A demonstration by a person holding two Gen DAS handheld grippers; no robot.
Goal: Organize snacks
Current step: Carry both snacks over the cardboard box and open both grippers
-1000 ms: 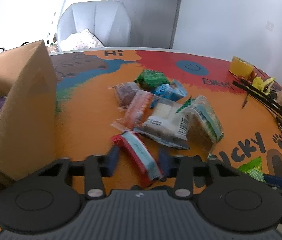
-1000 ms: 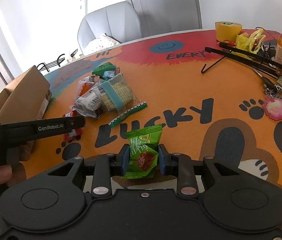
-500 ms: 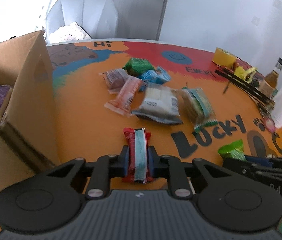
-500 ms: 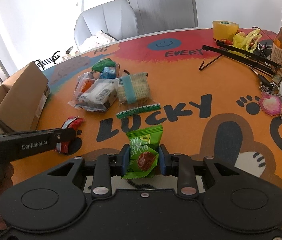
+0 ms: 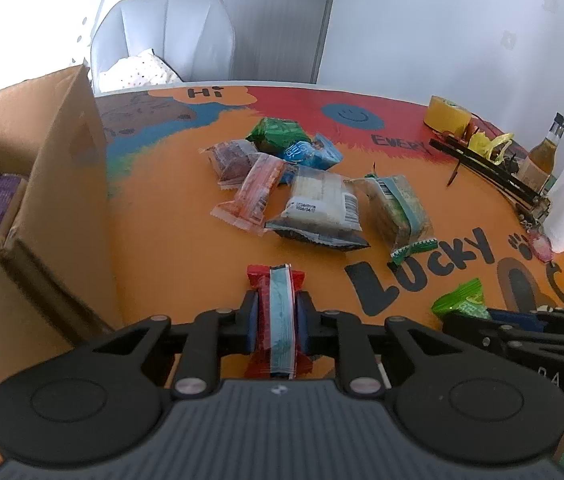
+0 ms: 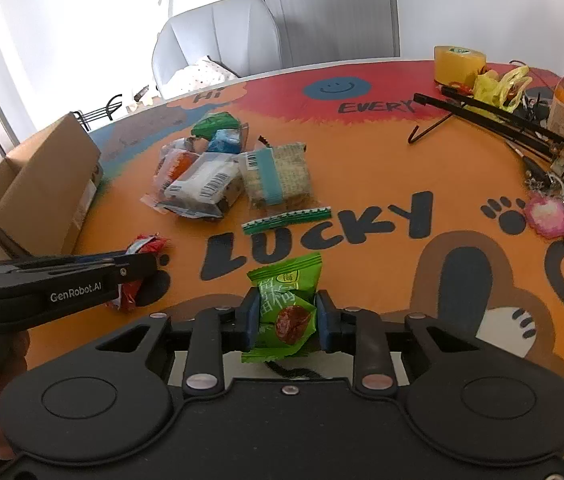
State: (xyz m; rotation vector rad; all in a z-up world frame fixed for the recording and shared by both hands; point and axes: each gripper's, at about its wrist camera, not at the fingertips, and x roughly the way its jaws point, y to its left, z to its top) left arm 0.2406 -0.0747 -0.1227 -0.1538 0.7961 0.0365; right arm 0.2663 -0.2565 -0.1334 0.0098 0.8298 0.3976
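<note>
Little is done yet: the cardboard box holds one purple packet, the left hand-held gripper pinches a red snack bar beside the box, the right hand-held gripper pinches a green snack packet, and a pile of snacks waits on the surface beyond the box.

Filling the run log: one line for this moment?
left gripper: shut on red snack bar | right gripper: shut on green snack packet | cardboard box: open

red-blue packet, green packet, orange tablecloth
</note>
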